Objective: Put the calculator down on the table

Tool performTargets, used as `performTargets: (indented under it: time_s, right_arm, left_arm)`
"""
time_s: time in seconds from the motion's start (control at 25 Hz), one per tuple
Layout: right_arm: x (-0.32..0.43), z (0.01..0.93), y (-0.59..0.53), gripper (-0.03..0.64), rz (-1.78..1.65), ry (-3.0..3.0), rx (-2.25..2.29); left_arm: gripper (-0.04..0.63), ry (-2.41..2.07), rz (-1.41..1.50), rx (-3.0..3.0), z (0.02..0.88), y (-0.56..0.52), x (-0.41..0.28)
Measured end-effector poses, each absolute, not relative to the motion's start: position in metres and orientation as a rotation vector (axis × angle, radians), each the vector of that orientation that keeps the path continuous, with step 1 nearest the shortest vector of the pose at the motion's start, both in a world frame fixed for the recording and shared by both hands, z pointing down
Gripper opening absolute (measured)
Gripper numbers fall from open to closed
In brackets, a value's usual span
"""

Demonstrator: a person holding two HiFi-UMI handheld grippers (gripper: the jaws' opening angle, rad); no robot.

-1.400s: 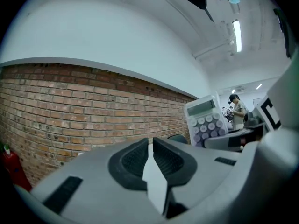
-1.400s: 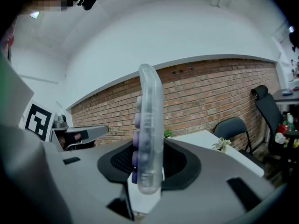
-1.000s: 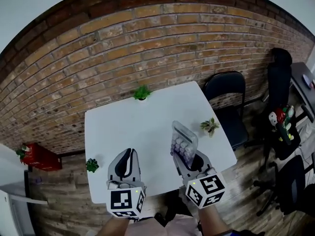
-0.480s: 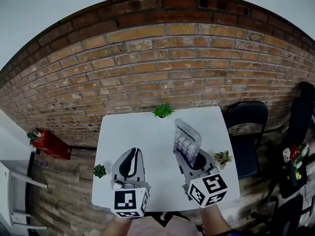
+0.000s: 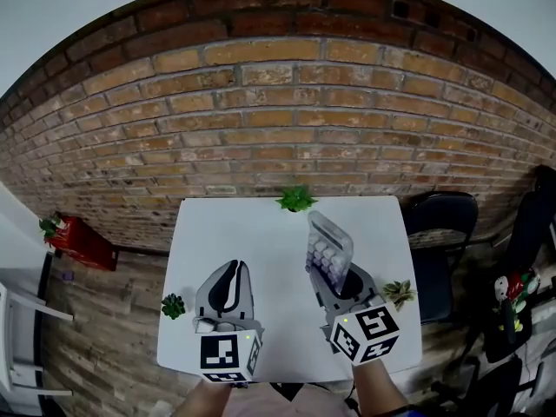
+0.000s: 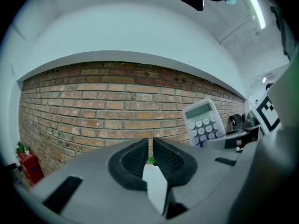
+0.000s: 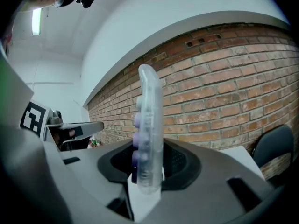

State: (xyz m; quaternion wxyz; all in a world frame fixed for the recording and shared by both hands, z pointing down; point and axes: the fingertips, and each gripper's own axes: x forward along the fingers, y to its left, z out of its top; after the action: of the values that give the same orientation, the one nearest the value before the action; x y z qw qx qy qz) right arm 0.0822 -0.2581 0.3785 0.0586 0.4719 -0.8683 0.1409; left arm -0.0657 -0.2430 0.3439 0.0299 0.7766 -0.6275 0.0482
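Nearest the camera, the left gripper [image 5: 228, 274] hangs over the table's front edge with its jaws drawn almost together, leaving only a thin slit between the pads [image 6: 136, 157] and nothing in it. Beside it, the right gripper [image 5: 341, 283] is clamped on the calculator [image 5: 328, 248], gripping its lower end. The calculator stands upright and tilts away, clear above the white table [image 5: 261, 228] – not on it. In the right gripper view it shows edge-on, with pale purple keys along one side, and in the left gripper view its screen and keys face the camera. Small plants sit at the table's left edge [image 5: 173, 305], right edge [image 5: 400, 292] and far edge [image 5: 296, 200]. A black chair [image 5: 439, 224] stands just beyond the right side, and a brick wall [image 5: 287, 102] rises behind.
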Motion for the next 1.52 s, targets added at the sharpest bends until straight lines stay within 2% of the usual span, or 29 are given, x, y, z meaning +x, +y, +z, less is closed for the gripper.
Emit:
performTargets:
  time_s: [1.08, 1.52]
  right_arm:
    - [0.083, 0.544, -0.283, 0.132, 0.788, -2.285, 1.388]
    - [0.085, 0.583, -0.276, 0.133, 0.920, -2.194, 1.380]
  left_arm:
    - [0.037, -1.735, 0.300, 2.320, 0.435, -0.295, -0.070]
    - [0.037, -1.709, 0.322, 2.286, 0.455, -0.301, -0.074]
